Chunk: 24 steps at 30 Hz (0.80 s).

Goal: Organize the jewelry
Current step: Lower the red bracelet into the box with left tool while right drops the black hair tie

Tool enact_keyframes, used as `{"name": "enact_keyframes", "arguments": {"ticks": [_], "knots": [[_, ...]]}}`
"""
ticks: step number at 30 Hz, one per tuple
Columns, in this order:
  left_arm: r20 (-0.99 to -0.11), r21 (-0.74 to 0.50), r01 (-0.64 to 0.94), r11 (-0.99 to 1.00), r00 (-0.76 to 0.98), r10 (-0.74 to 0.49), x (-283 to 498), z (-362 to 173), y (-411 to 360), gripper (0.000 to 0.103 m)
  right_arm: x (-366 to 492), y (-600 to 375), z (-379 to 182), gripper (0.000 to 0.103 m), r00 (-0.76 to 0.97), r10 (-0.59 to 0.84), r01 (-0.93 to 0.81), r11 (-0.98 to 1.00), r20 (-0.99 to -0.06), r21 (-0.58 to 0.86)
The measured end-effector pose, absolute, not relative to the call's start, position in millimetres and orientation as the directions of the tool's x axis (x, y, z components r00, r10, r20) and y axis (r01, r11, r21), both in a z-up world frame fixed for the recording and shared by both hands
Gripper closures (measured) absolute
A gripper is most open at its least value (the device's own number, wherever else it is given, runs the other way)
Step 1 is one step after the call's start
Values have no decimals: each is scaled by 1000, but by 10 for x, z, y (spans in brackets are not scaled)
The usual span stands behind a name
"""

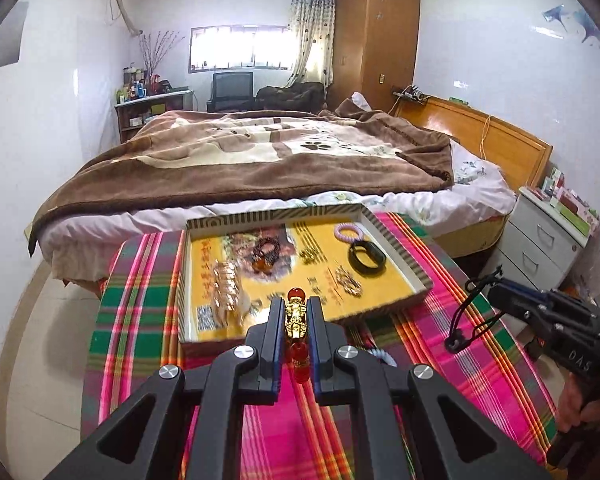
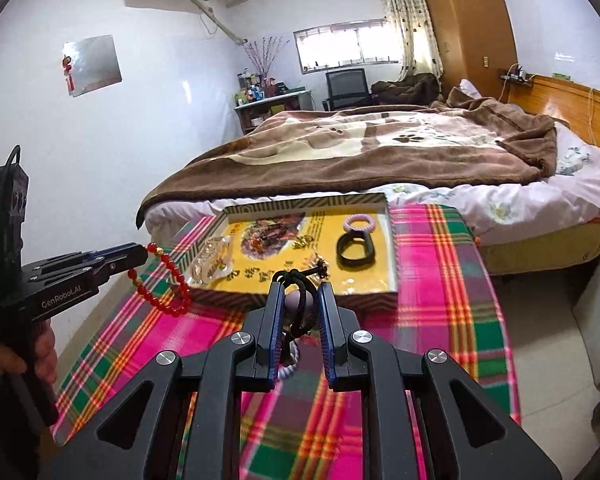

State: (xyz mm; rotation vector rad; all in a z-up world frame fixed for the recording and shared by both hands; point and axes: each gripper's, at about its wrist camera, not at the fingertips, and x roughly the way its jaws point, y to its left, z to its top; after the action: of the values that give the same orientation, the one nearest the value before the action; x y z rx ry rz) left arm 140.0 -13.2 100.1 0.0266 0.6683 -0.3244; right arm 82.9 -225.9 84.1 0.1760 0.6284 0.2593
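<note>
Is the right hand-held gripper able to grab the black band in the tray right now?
Probably not yet. The right hand-held gripper is already shut on a black cord with a bead, so it is full. The black band lies uncovered in the tray, with nothing in front.

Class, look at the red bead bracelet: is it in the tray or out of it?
Out: the red bead bracelet hangs from the left gripper, beside the tray.

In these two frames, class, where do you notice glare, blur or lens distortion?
Left wrist view: the window is blown out white, the walls bow, and dark lens corners intrude. Right wrist view: the plaid cloth smears near the bottom, and the tray stays fairly sharp.
</note>
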Motion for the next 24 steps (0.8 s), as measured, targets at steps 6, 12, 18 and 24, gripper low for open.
{"name": "enact_keyframes", "arguments": {"ticks": [6, 12, 18, 24], "knots": [[-600, -81, 296, 952, 748, -284, 1763, 1086, -9, 93, 1158, -2126, 809, 86, 766, 304, -192, 949, -567, 249], [-599, -110, 296, 949, 742, -301, 2166, 1103, 44, 93, 1534, -1960, 744, 86, 743, 319, -205, 945, -588, 254], [-619, -135, 292, 947, 722, -311, 2591, 984, 64, 92, 1889, -1817, 563, 86, 700, 336, -209, 940, -630, 270], [-650, -146, 300, 943, 689, -320, 3031, 787, 45, 92, 2161, -1697, 367, 86, 666, 334, -200, 942, -667, 271]]}}
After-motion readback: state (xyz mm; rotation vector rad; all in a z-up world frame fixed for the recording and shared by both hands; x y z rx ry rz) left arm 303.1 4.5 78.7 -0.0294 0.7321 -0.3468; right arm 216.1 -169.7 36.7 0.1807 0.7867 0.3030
